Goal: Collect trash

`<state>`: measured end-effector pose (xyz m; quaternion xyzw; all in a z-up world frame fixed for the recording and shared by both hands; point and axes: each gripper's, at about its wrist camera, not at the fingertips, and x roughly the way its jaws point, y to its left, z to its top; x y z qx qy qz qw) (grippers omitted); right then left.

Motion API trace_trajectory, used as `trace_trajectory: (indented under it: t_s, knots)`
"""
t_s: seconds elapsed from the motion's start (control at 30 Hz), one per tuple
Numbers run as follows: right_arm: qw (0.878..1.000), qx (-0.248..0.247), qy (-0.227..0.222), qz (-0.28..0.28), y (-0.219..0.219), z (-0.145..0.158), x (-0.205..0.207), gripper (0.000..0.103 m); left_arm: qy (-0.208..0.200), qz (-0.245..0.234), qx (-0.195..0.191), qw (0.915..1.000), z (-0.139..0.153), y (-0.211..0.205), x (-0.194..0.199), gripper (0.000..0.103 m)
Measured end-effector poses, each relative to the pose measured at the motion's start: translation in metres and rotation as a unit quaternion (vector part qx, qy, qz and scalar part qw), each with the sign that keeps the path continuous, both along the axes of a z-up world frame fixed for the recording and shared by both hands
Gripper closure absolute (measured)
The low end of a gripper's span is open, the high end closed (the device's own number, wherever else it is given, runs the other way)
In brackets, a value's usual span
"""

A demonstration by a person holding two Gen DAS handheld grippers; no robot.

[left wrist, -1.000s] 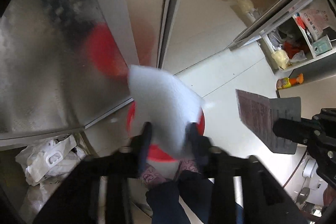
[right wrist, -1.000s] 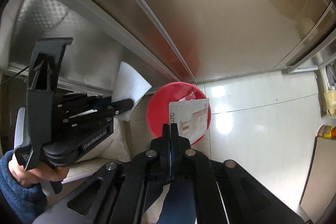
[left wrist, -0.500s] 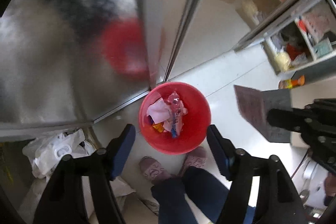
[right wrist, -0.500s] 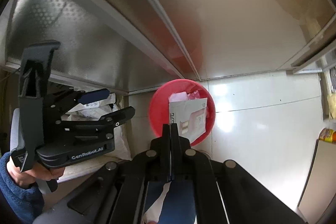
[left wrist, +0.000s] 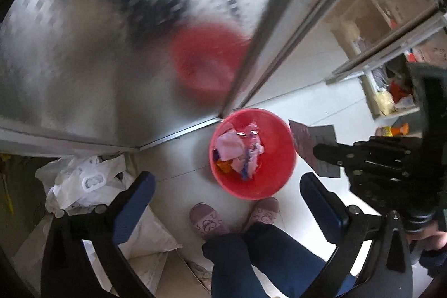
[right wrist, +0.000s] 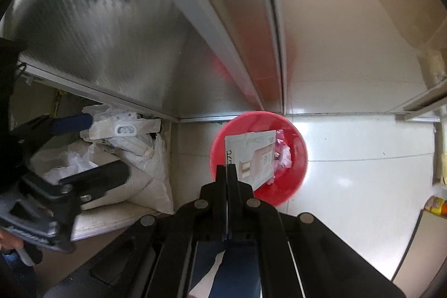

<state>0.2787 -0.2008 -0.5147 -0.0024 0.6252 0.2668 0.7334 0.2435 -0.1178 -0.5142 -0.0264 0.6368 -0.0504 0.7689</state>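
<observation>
Trash bucket [right wrist: 296,158] sits below your right gripper [right wrist: 227,172], fingers clamped on the leaflet [right wrist: 251,155]; centre it, then release. Left gripper [left wrist: 226,192] gapes empty.

Both wrist views downward, sharing red bin [left wrist: 252,155]

— Home kitchen or utility corner, by the look of the glossy white floor tiles [right wrist: 363,172] and the tall brushed-steel fridge doors [left wrist: 83,60]

— Lived-in too: open shelves [left wrist: 391,91] crammed with packets and bottles, stuffed white plastic bags [right wrist: 134,158] piled in the gap beside the steel

— Plus a red bucket [left wrist: 282,178] of wrappers on the floor and pink house slippers [left wrist: 205,219] right beside it
</observation>
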Motion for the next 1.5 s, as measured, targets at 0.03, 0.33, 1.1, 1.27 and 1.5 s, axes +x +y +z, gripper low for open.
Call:
trace_trajectory:
  t_s: [0.03, 0.33, 1.1, 1.27, 1.5]
  knots:
    - [1.0, -0.006, 0.0, 0.003, 0.005, -0.008, 0.0, 0.103, -0.001, 0.002, 0.003, 1.0, -0.002, 0.002, -0.001, 0.0]
    - [0.999, -0.038, -0.011, 0.004, 0.015, -0.032, -0.007, 0.034, 0.001, 0.011, 0.023, 0.9997, -0.02, 0.015, -0.012, 0.0]
    - [0.987, -0.005, -0.133, -0.084, -0.03, 0.259, -0.062, 0.001, -0.143, -0.007, 0.024, 0.9894, 0.265, 0.003, -0.04, 0.0]
    - [0.975, -0.017, -0.195, -0.103, -0.039, 0.34, -0.077, 0.001, -0.196, -0.026, 0.017, 0.9802, 0.34, 0.001, -0.044, 0.0]
    - [0.948, -0.019, -0.273, -0.163, -0.047, 0.423, -0.102, 0.001, -0.269, -0.07, 0.023, 0.9602, 0.432, -0.002, -0.053, 0.0]
